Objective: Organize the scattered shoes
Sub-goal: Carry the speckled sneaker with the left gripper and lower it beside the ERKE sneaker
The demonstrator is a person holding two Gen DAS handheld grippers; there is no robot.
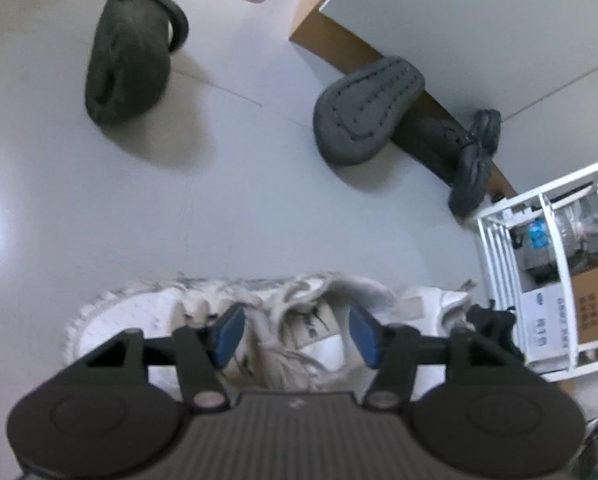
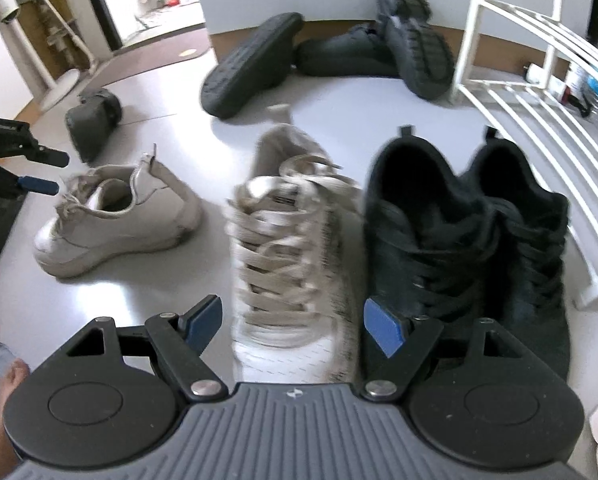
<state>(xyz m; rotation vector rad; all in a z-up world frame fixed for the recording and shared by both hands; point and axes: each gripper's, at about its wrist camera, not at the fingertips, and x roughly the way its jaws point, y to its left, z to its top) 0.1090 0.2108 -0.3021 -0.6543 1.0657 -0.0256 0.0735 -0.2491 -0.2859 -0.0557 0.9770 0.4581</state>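
The right gripper (image 2: pixel 293 326), fingers spread, straddles 1 white sneaker (image 2: pixel 295 248) just beside the black pair (image 2: pixel 471 232) on the floor. The left gripper (image 1: pixel 295 330), also spread, hovers over its mate (image 1: pixel 147 320). Pairing appears underway; next, grasp that mate.

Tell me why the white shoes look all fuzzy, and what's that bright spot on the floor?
Right wrist view: the nearer white sneaker is smeared by blur, while the black sneakers beside it look sharper. Left wrist view: the other white sneaker is soft and blurred; the bright patch at the left edge is glare on the shiny floor. Both fisheye views bend straight lines, like the white rack.
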